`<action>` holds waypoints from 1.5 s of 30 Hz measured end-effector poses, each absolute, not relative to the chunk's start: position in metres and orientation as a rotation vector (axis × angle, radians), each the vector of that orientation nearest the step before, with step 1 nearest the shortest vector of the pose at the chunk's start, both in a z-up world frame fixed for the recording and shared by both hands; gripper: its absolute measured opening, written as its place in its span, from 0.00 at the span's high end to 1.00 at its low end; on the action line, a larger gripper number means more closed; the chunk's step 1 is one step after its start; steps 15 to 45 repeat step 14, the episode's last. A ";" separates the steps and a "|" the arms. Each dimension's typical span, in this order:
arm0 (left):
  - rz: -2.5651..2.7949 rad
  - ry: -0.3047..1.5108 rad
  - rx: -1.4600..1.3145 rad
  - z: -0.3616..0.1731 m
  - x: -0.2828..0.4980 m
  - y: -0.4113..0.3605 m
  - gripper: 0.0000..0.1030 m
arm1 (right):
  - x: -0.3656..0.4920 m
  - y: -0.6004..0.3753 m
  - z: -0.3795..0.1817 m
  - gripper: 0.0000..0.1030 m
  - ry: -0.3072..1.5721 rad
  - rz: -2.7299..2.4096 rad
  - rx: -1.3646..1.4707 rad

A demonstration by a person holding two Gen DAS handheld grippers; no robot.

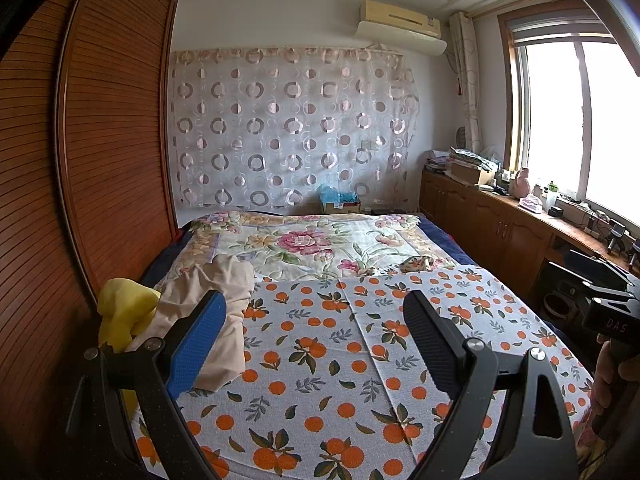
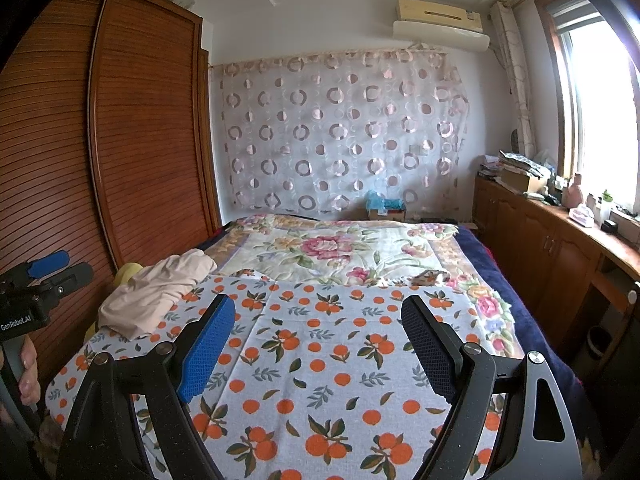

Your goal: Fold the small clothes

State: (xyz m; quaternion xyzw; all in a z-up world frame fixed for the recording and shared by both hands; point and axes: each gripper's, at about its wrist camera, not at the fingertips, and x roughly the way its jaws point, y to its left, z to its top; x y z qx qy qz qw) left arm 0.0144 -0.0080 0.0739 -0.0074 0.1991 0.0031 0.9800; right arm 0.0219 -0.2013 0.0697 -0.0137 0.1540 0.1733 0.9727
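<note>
A crumpled beige garment (image 1: pixel 224 304) lies on the left side of the orange-print cloth (image 1: pixel 320 360) that covers the bed; the right wrist view shows the beige garment (image 2: pixel 160 292) too. A yellow garment (image 1: pixel 124 312) is bunched beside it at the bed's left edge. A small patterned piece (image 1: pixel 416 263) lies further back on the floral blanket. My left gripper (image 1: pixel 314 300) hovers open above the cloth, its left finger in front of the beige garment. My right gripper (image 2: pixel 318 306) is open over the cloth (image 2: pixel 320 360), with nothing between its fingers.
A slatted wooden wardrobe (image 1: pixel 92 152) runs along the bed's left side. Low wooden cabinets (image 1: pixel 500 220) with clutter on top stand under the window on the right. A cardboard box (image 1: pixel 340 202) sits beyond the bed's far end. A hand (image 2: pixel 28 364) holds the other gripper's handle.
</note>
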 end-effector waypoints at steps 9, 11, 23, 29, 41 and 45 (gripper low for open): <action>0.006 0.401 -0.016 0.074 0.014 -0.008 0.12 | 0.021 -0.202 0.070 0.16 0.310 0.351 -0.028; 0.006 0.401 -0.015 0.074 0.014 -0.008 0.12 | 0.022 -0.202 0.069 0.16 0.310 0.352 -0.029; 0.005 0.401 -0.016 0.074 0.014 -0.008 0.12 | 0.022 -0.202 0.070 0.16 0.311 0.351 -0.028; 0.005 0.401 -0.016 0.074 0.014 -0.008 0.12 | 0.022 -0.202 0.070 0.16 0.311 0.351 -0.028; 0.005 0.401 -0.016 0.074 0.014 -0.008 0.12 | 0.022 -0.202 0.070 0.16 0.311 0.351 -0.028; 0.005 0.401 -0.016 0.074 0.014 -0.008 0.12 | 0.022 -0.202 0.070 0.16 0.311 0.351 -0.028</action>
